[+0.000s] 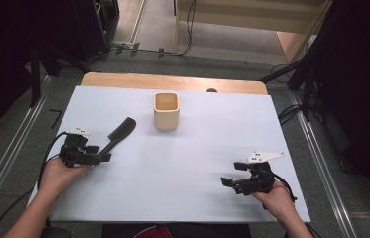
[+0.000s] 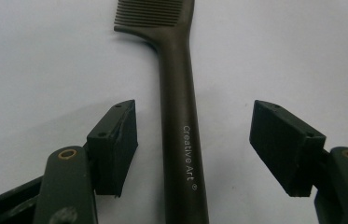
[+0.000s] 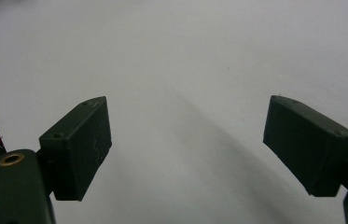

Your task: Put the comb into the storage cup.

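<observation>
Comb (image 2: 179,140) lay flat on bench (image 1: 197,163), handle between spread jaws of left gripper (image 2: 193,140), untouched. Right gripper (image 3: 188,144) jaws wide apart over bare bench. Cup (image 1: 166,111) upright beyond.

I see the white table (image 1: 197,163) evenly lit under dark surroundings, soft grainy pictures, and a faint diagonal shadow in the right gripper view.

Tabletop (image 1: 197,148) white, tan wood strip at far edge. Comb (image 2: 177,116) dark brown-black, small white "Creative Art" lettering on handle. Cup (image 1: 166,111) pale beige, plain. Left hand-held gripper (image 2: 192,144) and right hand-held gripper (image 3: 188,144) matte black, brass-coloured pivot rings, grey plates on top. Floor grey.
</observation>
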A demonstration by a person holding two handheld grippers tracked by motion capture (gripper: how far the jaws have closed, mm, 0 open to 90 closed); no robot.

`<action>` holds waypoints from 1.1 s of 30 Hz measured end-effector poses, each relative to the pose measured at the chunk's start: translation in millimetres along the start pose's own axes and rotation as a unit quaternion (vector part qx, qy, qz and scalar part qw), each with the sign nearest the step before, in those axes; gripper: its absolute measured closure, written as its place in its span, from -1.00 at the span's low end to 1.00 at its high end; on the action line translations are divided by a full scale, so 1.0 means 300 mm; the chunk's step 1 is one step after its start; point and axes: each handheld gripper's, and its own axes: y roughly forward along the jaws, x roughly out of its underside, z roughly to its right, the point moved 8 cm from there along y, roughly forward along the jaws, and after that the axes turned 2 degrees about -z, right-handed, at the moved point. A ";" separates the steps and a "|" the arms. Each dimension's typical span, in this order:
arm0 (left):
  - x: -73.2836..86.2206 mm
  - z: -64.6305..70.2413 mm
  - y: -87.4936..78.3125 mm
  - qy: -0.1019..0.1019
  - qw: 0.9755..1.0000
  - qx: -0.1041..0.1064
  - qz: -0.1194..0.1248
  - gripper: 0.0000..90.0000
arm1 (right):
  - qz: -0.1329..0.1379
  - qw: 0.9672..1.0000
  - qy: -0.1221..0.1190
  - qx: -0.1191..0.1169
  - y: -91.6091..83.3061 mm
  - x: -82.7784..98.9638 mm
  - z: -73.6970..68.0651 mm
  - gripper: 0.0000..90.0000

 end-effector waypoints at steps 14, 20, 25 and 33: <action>0.013 0.025 0.018 0.024 0.996 -0.083 0.011 0.25 | 0.000 1.000 0.001 0.000 0.001 0.000 -0.002 -0.70; 0.017 0.021 0.018 0.028 0.994 -0.107 0.014 0.48 | 0.000 1.000 0.001 0.000 0.002 0.000 -0.002 -0.70; 0.016 0.021 0.017 0.018 0.994 -0.107 0.011 0.61 | -0.001 1.000 0.001 0.001 0.001 0.000 -0.001 -0.70; 0.013 0.017 0.015 0.005 0.996 -0.093 0.013 0.63 | -0.001 1.000 0.001 0.001 0.001 0.000 -0.001 -0.70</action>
